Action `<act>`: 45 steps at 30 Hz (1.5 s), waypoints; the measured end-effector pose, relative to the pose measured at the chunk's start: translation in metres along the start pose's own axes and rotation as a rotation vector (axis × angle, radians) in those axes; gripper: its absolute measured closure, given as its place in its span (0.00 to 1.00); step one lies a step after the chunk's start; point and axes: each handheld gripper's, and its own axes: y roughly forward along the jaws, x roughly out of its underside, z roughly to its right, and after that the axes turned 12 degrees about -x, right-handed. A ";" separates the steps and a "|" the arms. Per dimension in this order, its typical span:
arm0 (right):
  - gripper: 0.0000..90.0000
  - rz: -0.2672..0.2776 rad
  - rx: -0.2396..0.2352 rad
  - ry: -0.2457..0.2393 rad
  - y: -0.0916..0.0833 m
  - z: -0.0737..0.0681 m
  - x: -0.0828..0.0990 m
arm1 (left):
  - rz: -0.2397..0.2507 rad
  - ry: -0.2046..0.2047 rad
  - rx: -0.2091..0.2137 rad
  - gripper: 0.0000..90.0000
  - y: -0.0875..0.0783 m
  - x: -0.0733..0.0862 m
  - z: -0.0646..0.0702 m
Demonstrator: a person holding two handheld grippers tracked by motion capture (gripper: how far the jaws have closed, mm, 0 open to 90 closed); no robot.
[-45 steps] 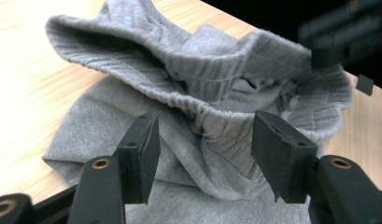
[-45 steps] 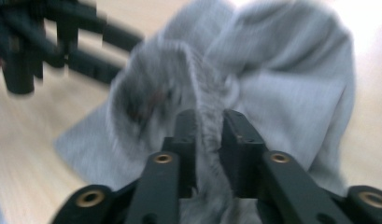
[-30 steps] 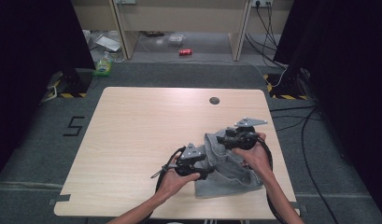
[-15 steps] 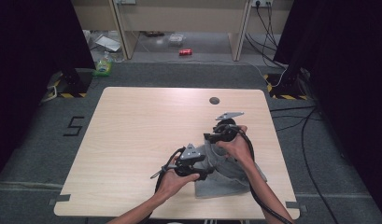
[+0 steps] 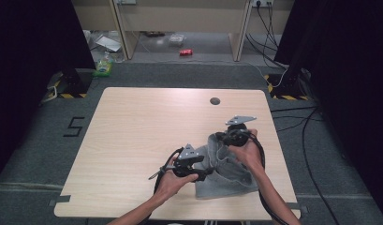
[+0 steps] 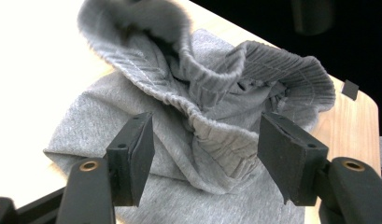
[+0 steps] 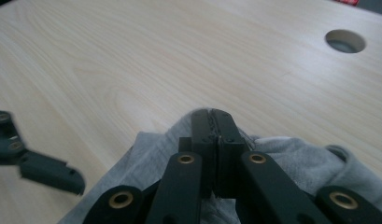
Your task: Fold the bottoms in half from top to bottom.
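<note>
Dark room, grey carpet; pale wood worktop [image 5: 133,140] with a round cable hole [image 5: 215,101] near its far edge. Beyond it, a red can [image 5: 185,52] lies on the floor among scattered litter.

Grey garment [image 5: 226,171], soft knit with a ribbed elastic band, lies bunched on the near right part of the worktop. In the left gripper view the garment [image 6: 198,116] shows its banded opening rucked up and folded over, and fabric spread flat below.

Left hand-held gripper [image 5: 205,172], held in the person's left hand [image 5: 173,180], sits at the garment's left edge. Jaws wide apart, nothing between them; they straddle the ribbed band from just above.

Right hand-held gripper [image 5: 222,137], in the right hand [image 5: 247,150], is at the garment's far edge. In the right gripper view its jaws are pressed together with a fold of the grey fabric [image 7: 291,154] pinched between them, lifted slightly off the wood.
</note>
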 end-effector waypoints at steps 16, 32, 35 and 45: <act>1.00 0.217 0.050 0.016 -0.117 -0.029 0.080 | -0.006 0.050 0.021 0.37 0.008 -0.005 0.024; 0.70 0.165 0.049 0.090 -0.080 -0.008 0.070 | -0.034 0.100 -0.024 0.43 0.015 -0.004 0.023; 0.68 0.135 0.059 0.085 -0.069 -0.006 0.064 | -0.041 0.104 -0.025 0.43 0.017 -0.004 0.023; 0.97 0.068 0.098 0.002 -0.073 -0.006 0.071 | -0.041 0.137 -0.038 0.54 0.011 0.000 0.015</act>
